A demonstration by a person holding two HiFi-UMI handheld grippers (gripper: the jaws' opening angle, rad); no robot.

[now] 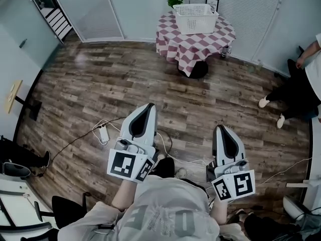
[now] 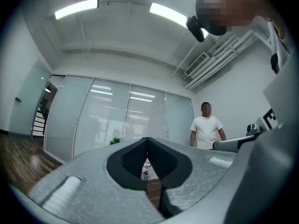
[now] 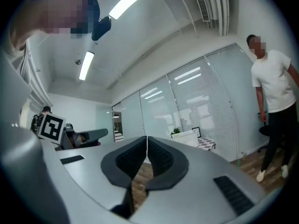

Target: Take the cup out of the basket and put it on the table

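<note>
Grey plastic shells fill the bottom of the head view. You hold the left gripper (image 1: 149, 106) and the right gripper (image 1: 221, 128) side by side in front of your waist. Your forearms are bent forward and each marker cube sits close to your chest. The left gripper's nose leans toward 1 o'clock and the right one's toward 12 o'clock, both about level over the wooden floor (image 1: 100, 84).

The white basket (image 1: 196, 20) stands at 12 o'clock, well apart from both grippers, on the round table (image 1: 200, 46) with the red-checked cloth. Its longer side runs from 9 to 3 o'clock and its open top faces up. The cup cannot be made out in any view, so neither its place in the basket nor the way its long axis runs can be told.

In the left gripper view the dark pads (image 2: 133, 160) are pressed together at the tips with nothing between them. The right gripper view shows the same there: pads (image 3: 131, 160) closed tip to tip, gripping nothing. A bystander (image 1: 296, 92) is at 2 o'clock, beside the table.
</note>
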